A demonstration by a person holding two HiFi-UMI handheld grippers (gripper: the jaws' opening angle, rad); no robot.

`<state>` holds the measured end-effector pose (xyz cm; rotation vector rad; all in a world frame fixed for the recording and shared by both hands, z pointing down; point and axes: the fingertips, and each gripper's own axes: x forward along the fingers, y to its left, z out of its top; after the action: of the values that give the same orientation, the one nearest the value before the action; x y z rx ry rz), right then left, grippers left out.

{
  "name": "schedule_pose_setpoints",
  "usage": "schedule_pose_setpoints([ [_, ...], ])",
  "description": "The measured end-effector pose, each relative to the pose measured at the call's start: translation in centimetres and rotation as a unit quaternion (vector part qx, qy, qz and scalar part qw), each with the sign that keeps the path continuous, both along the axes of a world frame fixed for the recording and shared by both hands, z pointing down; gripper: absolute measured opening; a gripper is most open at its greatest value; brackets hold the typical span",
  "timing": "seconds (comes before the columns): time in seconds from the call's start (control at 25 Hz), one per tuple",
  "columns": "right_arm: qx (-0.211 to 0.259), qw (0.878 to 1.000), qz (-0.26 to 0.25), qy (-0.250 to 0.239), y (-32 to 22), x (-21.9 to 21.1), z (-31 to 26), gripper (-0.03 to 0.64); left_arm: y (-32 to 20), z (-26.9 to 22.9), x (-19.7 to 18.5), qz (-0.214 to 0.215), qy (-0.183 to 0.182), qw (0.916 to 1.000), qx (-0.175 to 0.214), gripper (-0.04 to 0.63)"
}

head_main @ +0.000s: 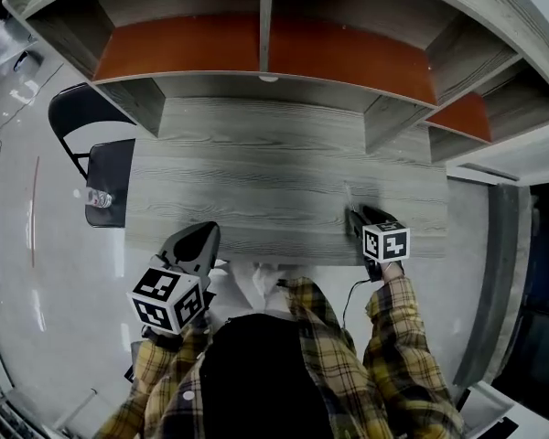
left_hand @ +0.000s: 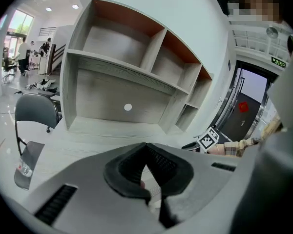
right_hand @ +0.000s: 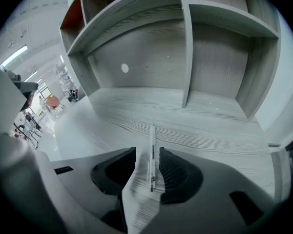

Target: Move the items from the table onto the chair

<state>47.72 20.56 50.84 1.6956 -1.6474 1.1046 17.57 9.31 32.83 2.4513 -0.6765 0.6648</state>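
Head view first: the right gripper (head_main: 355,219) sits low on the grey table (head_main: 274,167), near its front edge, well apart from the chair (head_main: 115,161) off the table's left end. A small clear item (head_main: 99,198) already lies on that seat. What the right tongs stand over is too thin to read from up here. The left gripper (head_main: 204,232) hovers at the front left corner, nearer the chair.

Left gripper view now: its jaws are pressed together with nothing between them, so that hand is spare. The chair (left_hand: 33,152) shows at far left with the clear item (left_hand: 23,168) on it.

Right gripper view, and here's the story: a white pen (right_hand: 152,135) lies flat on the table between the right gripper's (right_hand: 147,151) jaws, which stand wide apart and do not clamp it. The pen runs lengthwise along the gripper, tip toward the shelves, and sits closer to the right-hand pad. Whether it touches that pad, I cannot tell.

So the step looks like the pickup. To do it well, shift slightly so the barrel sits centred, keep the pads low against the tabletop, and close slowly, since a round pen may roll or squirt out. Then lift clear before swinging left toward the seat.
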Motion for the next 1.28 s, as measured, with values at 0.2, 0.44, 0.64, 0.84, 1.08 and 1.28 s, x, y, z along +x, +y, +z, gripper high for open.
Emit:
schedule_pose_setpoints([
  [0.2,-0.028,1.0,-0.008,0.003,0.0,0.6,3.1,0.14,0.4,0.1,-0.3,-0.02,-0.002,0.9998,-0.003,0.005],
  [0.44,-0.037,0.998,-0.026,0.052,0.2,1.0,3.5,0.074,0.4,0.0,-0.3,-0.035,-0.001,0.9994,-0.008,0.005],
  [0.64,-0.042,0.997,-0.021,0.054,0.0,1.0,3.4,0.066,0.1,-0.2,-0.4,-0.047,0.001,0.9989,-0.003,0.005],
  [0.84,-0.001,1.0,0.02,0.0,-0.8,0.2,1.6,0.064,-0.3,-0.6,-1.3,-0.064,0.003,0.9979,0.004,0.005],
  [1.08,0.057,0.996,0.023,-0.061,-3.3,-4.2,-2.2,0.064,-0.9,-0.9,-4.6,-0.098,0.011,0.995,0.008,0.005],
  [1.28,0.098,0.991,-0.007,-0.096,-7.4,-10.7,-5.8,0.064,-3.4,-1.1,-8.9,-0.124,0.025,0.9919,0.014,0.005],
])
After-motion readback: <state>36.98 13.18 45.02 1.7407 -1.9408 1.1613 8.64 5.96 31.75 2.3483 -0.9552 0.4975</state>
